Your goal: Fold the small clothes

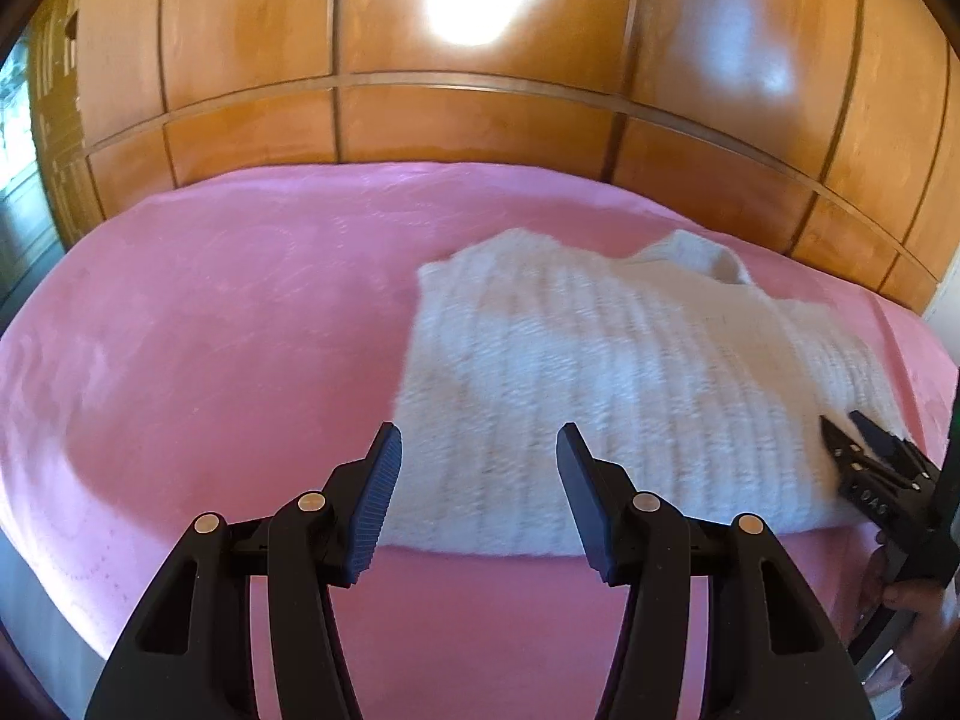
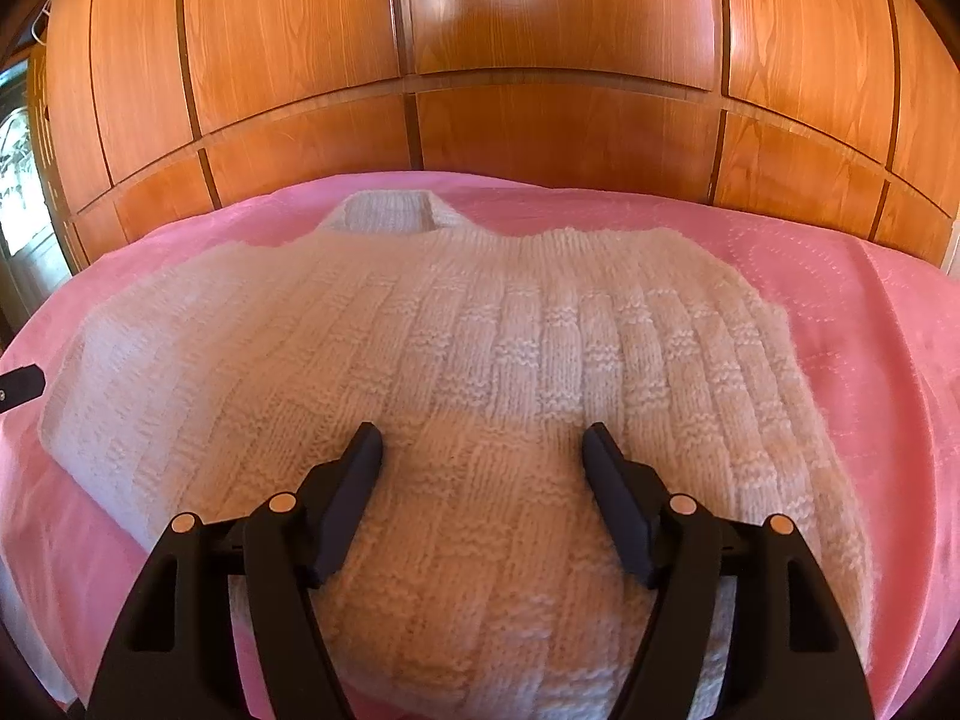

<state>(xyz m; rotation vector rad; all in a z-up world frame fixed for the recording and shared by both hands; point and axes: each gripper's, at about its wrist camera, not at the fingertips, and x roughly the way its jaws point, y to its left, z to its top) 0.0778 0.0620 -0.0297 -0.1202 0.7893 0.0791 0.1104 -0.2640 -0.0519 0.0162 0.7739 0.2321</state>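
A small white knitted sweater [image 1: 600, 372] lies flat on a pink bedspread [image 1: 210, 330], its collar at the far side. My left gripper [image 1: 480, 438] is open and empty, hovering over the sweater's near left edge. My right gripper [image 2: 483, 438] is open and empty, just above the middle of the sweater [image 2: 480, 360]. The right gripper also shows in the left wrist view [image 1: 846, 426] over the sweater's right side, held by a hand. A tip of the left gripper [image 2: 21, 390] shows at the left edge of the right wrist view.
A wooden panelled wardrobe [image 1: 480, 120] stands right behind the bed. The pink bedspread [image 2: 870, 330] extends to both sides of the sweater. A window shows at the far left [image 2: 18, 192].
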